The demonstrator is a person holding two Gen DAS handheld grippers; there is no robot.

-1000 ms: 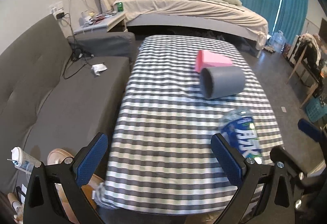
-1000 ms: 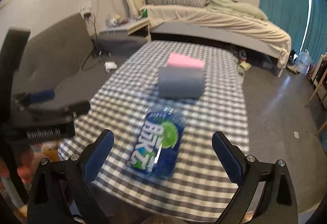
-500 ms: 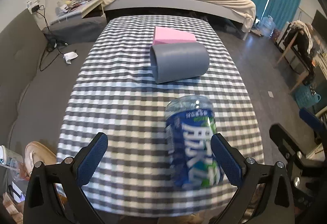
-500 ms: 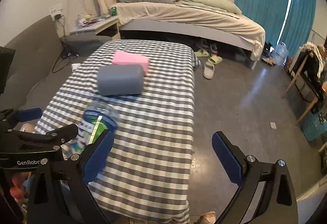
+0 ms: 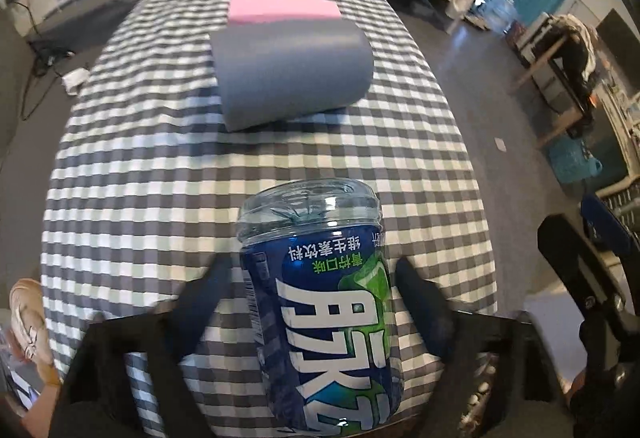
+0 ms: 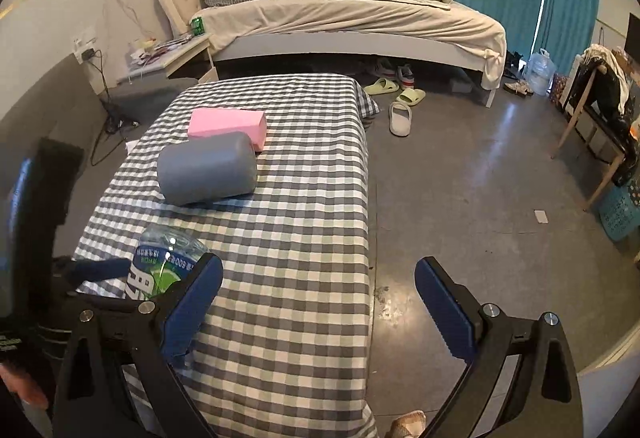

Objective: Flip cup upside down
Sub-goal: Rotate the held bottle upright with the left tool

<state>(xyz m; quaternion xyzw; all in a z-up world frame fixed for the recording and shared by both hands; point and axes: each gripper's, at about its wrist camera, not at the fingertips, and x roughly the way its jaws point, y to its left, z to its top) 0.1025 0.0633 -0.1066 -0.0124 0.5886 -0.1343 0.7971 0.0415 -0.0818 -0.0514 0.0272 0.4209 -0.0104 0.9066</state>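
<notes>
We are closing the left gripper (image 5: pixel 316 302) around the clear plastic cup (image 5: pixel 320 302) with the blue label, near edge of the checked tablecloth (image 5: pixel 152 174). It is looking light, thin, crushable and slick, so we are gripping mid-label. The right gripper (image 6: pixel 318 298) is hanging wide, empty.

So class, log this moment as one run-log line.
left gripper: closing around cup | right gripper: open, empty | cup: lying on table

Left gripper (image 5: pixel 316 302) fingers blurred, contact with cup (image 5: pixel 320 302) unclear; cup's lower end cut off at bottom edge, half hidden behind finger in right view.
</notes>
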